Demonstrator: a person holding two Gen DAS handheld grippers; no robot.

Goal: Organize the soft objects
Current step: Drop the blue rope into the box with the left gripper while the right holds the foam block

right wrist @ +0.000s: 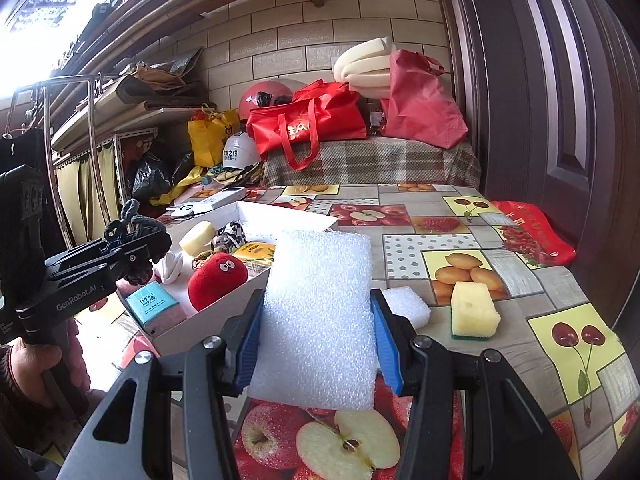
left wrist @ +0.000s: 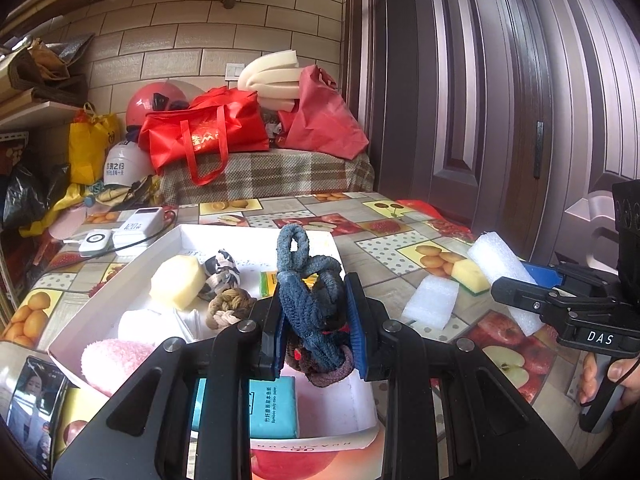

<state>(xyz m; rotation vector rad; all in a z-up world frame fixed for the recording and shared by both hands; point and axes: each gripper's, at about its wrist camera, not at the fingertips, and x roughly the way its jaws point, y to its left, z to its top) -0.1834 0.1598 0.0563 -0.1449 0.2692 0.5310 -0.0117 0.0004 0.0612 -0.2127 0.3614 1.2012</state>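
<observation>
white box (left wrist: pixel 120 280) crowded; tablecloth (right wrist: pixel 420 216) beyond lies open.

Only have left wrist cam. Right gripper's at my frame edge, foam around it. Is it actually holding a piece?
Observer: Yes. The right gripper is clamped on a white foam sheet, with a blue pad pressing each side edge.
Operator: Anything in the box hidden behind my left gripper and the hair ties?
Observer: A red plush toy with stuck-on eyes sits inside the white box, against its near wall.
</observation>
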